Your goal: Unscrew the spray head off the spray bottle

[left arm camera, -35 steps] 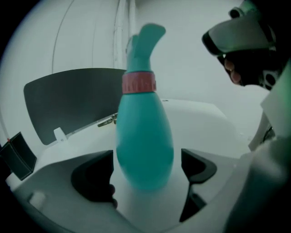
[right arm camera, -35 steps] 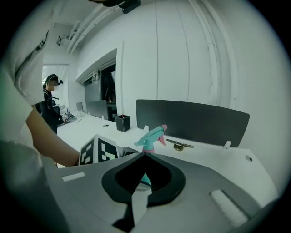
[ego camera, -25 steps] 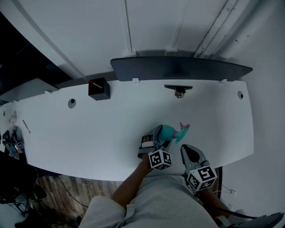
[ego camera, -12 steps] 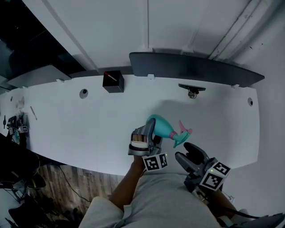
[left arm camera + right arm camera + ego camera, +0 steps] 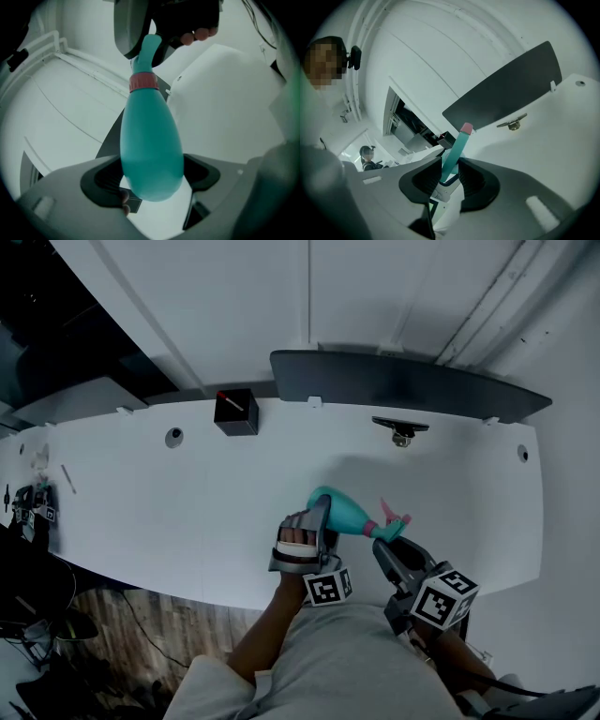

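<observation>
Your left gripper [image 5: 317, 519] clamps the teal bottle [image 5: 150, 140] | your right gripper [image 5: 385, 547] jaws, just closing, pinch its head [image 5: 457, 145].

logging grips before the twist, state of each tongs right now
Left tongs: closed on the spray bottle.
Right tongs: jaws just been closing, now gripping the spray head.

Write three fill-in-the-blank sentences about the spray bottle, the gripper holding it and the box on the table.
1. The left gripper is shut on the spray ___.
2. The collar where the bottle meets the spray head is ___.
3. The small box near the far edge of the table is ___.
Missing words: bottle, pink, black.
</observation>
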Demonstrator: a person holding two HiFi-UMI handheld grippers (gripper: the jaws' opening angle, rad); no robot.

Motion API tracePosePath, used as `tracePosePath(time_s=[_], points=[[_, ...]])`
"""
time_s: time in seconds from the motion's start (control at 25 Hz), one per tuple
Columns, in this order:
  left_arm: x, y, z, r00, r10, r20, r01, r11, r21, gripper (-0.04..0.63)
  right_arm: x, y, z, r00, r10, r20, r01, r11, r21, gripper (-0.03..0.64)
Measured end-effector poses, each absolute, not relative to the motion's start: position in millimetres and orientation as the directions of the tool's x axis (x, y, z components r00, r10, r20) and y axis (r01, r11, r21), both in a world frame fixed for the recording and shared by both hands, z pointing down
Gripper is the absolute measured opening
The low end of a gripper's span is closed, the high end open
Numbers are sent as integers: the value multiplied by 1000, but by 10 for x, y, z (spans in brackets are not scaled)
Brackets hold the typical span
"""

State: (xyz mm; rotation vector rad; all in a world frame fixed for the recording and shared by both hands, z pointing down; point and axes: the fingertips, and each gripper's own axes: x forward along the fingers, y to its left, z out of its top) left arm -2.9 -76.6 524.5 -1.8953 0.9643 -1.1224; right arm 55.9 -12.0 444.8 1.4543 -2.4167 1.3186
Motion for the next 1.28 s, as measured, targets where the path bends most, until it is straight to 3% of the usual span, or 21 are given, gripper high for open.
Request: tracePosePath(time_s=[0.12, 0.2, 0.28, 0.36, 0.44, 0.52, 0.56, 0.8, 0.88, 0.92, 0.96, 1.0, 1.12, 1.2, 1.28], points=[[-25, -699, 5298, 347, -847, 402, -247, -496, -832, 390, 548, -77, 4468, -553, -680, 482, -811, 305, -500, 90], [-24, -667, 5334, 354, -834, 424, -262, -523, -811, 389, 503, -40, 4465, -530, -655, 538, -847, 440, -297, 83], [-20, -647, 5369, 371, -815, 446, -283, -556, -781, 390, 429, -12, 4444, -503, -636, 585, -798, 602, -32, 82], [-6, -614, 5391, 395, -795, 460, -301, -585, -753, 390, 356, 33, 4418, -462, -631, 623, -601, 740, 304, 81], [10, -582, 5390, 414, -786, 458, -309, -595, -742, 390, 313, 107, 4416, -419, -646, 638, -273, 760, 590, 84], [15, -562, 5383, 421, -786, 454, -315, -596, -739, 390, 317, 159, 4438, -400, -656, 640, -39, 710, 704, 80], [15, -555, 5376, 422, -786, 452, -321, -595, -737, 389, 329, 161, 4438, -401, -654, 642, -10, 703, 711, 80], [28, -561, 5370, 416, -789, 453, -343, -597, -725, 388, 373, 96, 4417, -405, -664, 629, -97, 715, 692, 84], [21, -567, 5363, 421, -786, 453, -382, -607, -697, 388, 344, 69, 4344, -430, -691, 581, -186, 698, 692, 104], [8, -576, 5354, 420, -787, 452, -409, -609, -680, 388, 319, 64, 4286, -459, -697, 551, -263, 699, 665, 167], [-11, -589, 5343, 415, -792, 449, -432, -605, -669, 388, 298, 68, 4228, -494, -693, 525, -351, 711, 609, 278], [-32, -604, 5331, 406, -799, 444, -447, -597, -666, 388, 286, 78, 4175, -532, -681, 503, -442, 730, 521, 313], [-68, -641, 5313, 387, -813, 435, -458, -579, -675, 388, 300, 113, 4050, -649, -636, 417, -672, 737, 77, 312], [-80, -674, 5309, 379, -818, 433, -450, -572, -686, 388, 349, 133, 4014, -700, -621, 353, -712, 646, -276, 313], [-93, -699, 5311, 369, -823, 431, -439, -563, -700, 388, 393, 108, 3955, -727, -631, 270, -658, 530, -535, 314]])
